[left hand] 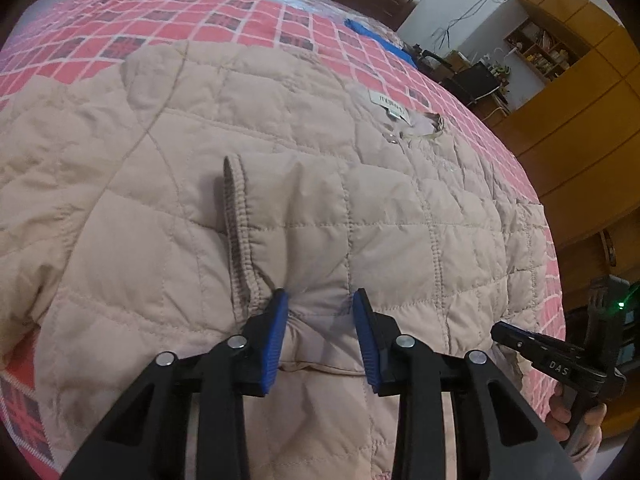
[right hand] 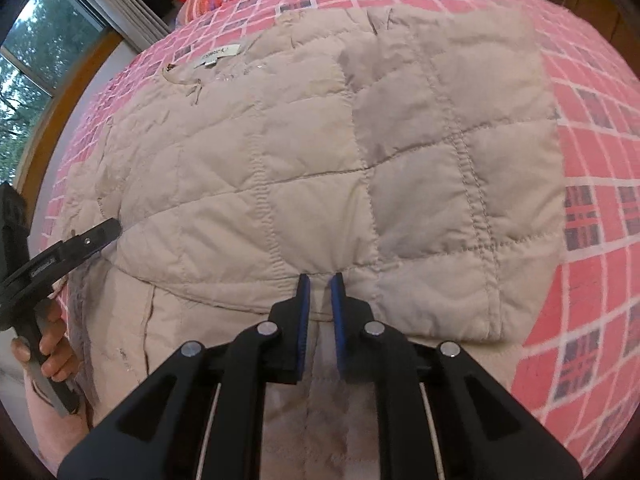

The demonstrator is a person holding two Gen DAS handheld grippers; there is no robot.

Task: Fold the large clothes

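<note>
So we're working on a big beige quilted jacket (left hand: pixel 280 128) that's lying spread out on a bed with a pink checked bedspread (left hand: pixel 224 28), collar and label (left hand: pixel 388 109) pointing away from us toward the far side. We're holding the left gripper (left hand: pixel 320 320) with its blue pads (left hand: pixel 276 344) set apart around a bunched-up bit of sleeve, right next to the elastic cuff (left hand: pixel 238 236), and honestly we can't tell if it's actually squeezing that fabric or just sitting around it, since there's a wide gap between the jaws. The sleeve is already lying across the body of the jacket, which we're guessing is why we're grabbing near the cuff, it gives the most control over where the sleeve ends up. The right gripper (right hand: pixel 320 292) is nearly shut on the near edge of a folded layer of the jacket, with only a thin strip of fabric showing between its pads, so we're reading that as pinching the fold edge. Both tools are sitting on the near side, well apart from each other, which makes sense for a wide floppy thing like this. We're figuring 1 sleeve is folded in and the body fold is underway, not finished.
</note>
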